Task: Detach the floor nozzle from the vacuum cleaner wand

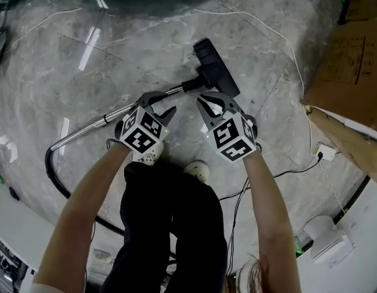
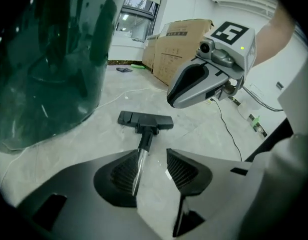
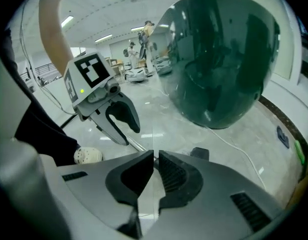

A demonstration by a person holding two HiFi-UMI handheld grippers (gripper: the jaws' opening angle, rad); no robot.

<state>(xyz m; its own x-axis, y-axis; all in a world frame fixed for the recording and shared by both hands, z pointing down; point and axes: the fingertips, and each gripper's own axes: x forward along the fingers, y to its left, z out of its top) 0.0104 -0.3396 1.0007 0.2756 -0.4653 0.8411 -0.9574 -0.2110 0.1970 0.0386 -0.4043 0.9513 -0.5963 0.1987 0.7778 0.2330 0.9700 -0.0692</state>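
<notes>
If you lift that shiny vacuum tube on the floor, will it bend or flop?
The wand looks like a straight metal tube, so it probably stays stiff. The black hose curving off its end likely flops and drags. The floor nozzle at the other end may make that end droop.

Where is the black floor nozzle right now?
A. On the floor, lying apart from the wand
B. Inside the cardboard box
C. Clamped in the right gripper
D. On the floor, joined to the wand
D: the nozzle lies flat on the floor, and the wand runs straight into its neck with no gap.
</notes>
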